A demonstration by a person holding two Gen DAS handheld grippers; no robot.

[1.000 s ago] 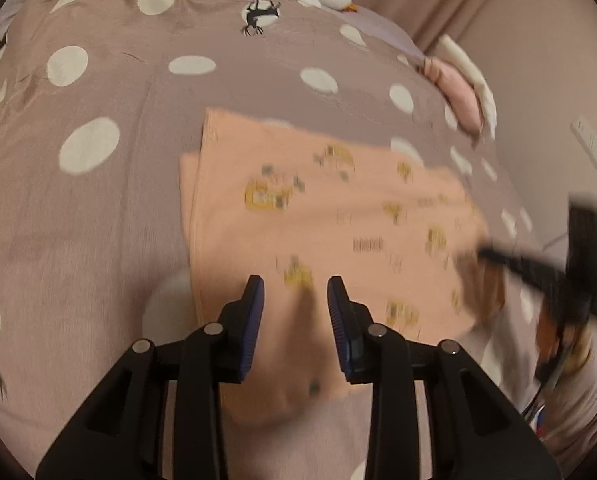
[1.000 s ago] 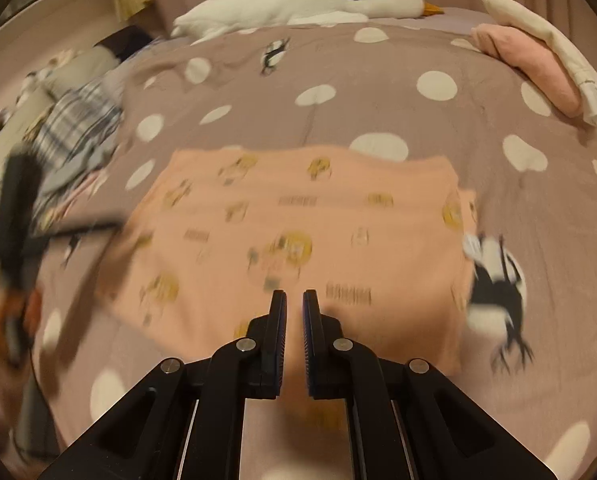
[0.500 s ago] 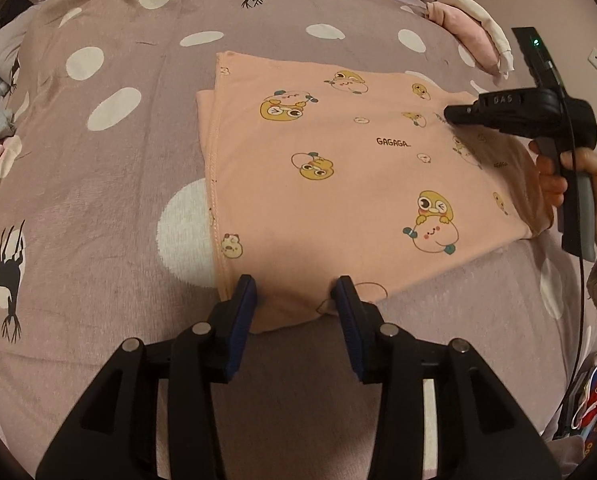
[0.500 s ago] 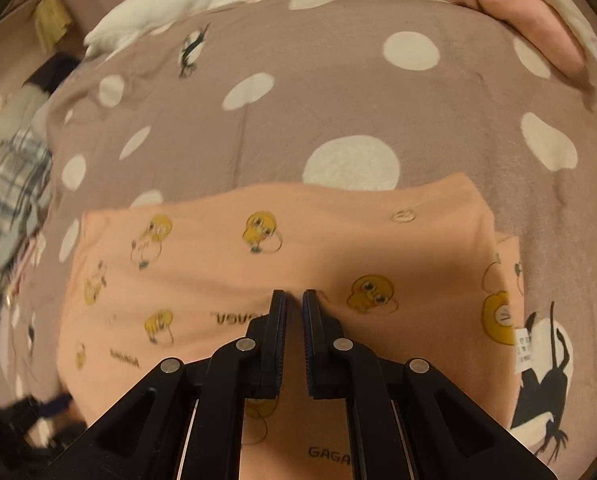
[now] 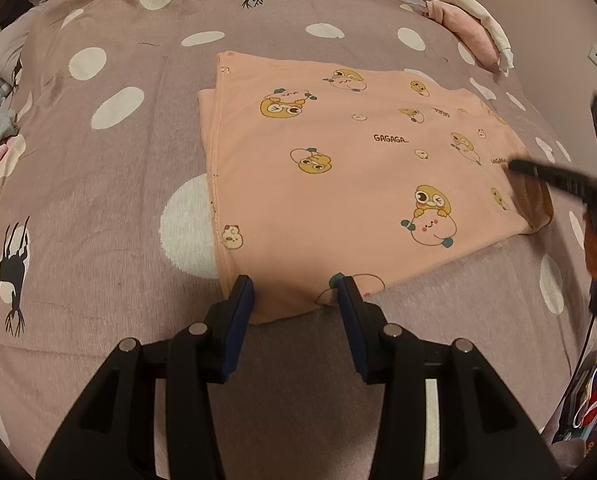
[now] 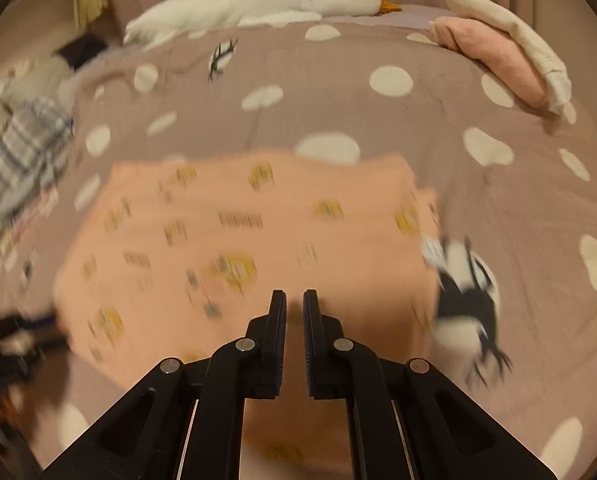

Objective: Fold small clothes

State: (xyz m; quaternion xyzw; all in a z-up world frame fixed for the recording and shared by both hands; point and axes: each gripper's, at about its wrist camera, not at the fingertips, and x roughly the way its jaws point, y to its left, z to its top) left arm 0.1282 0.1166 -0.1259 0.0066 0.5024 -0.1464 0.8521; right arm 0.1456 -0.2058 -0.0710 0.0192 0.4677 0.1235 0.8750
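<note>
A peach garment [image 5: 358, 168] printed with cartoon ducks lies folded flat on the bed; it also shows, blurred, in the right wrist view [image 6: 238, 240]. My left gripper [image 5: 292, 288] is open, its fingers straddling the garment's near corner. My right gripper [image 6: 294, 304] is shut and empty, held over the garment's near edge. In the left wrist view the right gripper [image 5: 538, 170] appears blurred over the garment's right corner.
The bed has a mauve cover [image 5: 98, 160] with white dots and black bird prints. A white goose plush [image 6: 258, 4] lies at the head. Folded pink and cream clothes [image 6: 498, 52] sit at the far right. Plaid cloth [image 6: 18, 152] lies at the left.
My left gripper has opened slightly wider at the garment's near corner. My right gripper has pulled back toward the garment's edge and is moving, so its view is blurred.
</note>
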